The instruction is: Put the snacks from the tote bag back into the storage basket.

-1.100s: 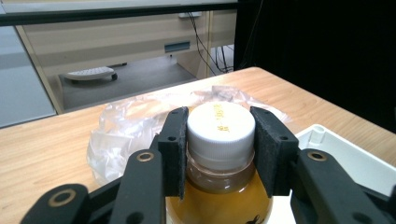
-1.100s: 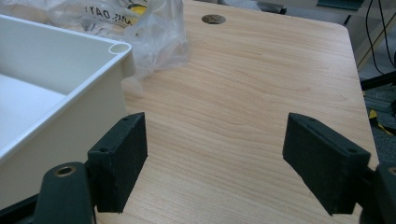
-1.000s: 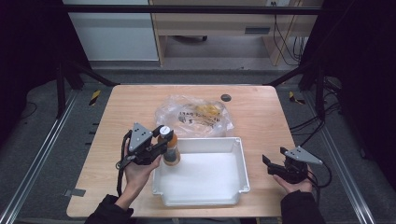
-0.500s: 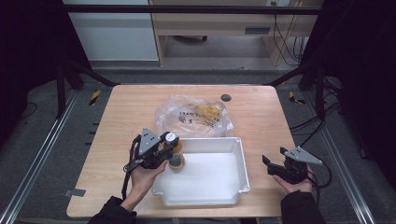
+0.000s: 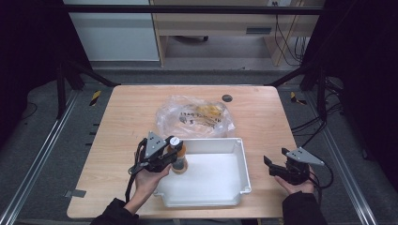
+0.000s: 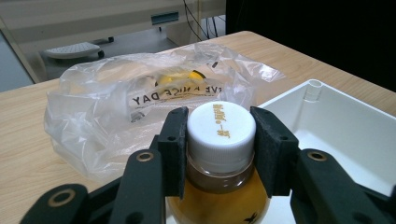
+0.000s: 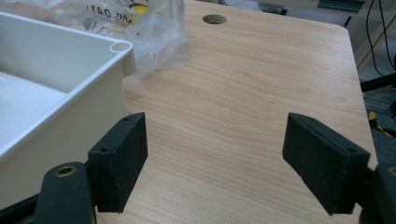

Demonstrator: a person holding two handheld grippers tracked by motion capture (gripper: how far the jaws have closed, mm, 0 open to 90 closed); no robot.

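High view: the left gripper sits at the near-left corner of the white tray, its jaws clamped on the neck of a small bottle of amber liquid; the bottle stands upright just inside the tray's left wall, with its white cap uppermost; the person's left hand grips the tool from behind. Left gripper view: both black pads press the cap and neck from either side, the amber body hanging below them; ahead of the jaws lies a crumpled clear plastic bag with printed lettering and something yellow inside, and to the right of the jaws the tray's rim and pale floor. The right gripper rests beyond the tray's right wall, well apart from the bottle, held in the right hand; in the right gripper view its jaws stand wide with bare wooden table between them, the tray's corner to their left; a dark round grommet lies far ahead.
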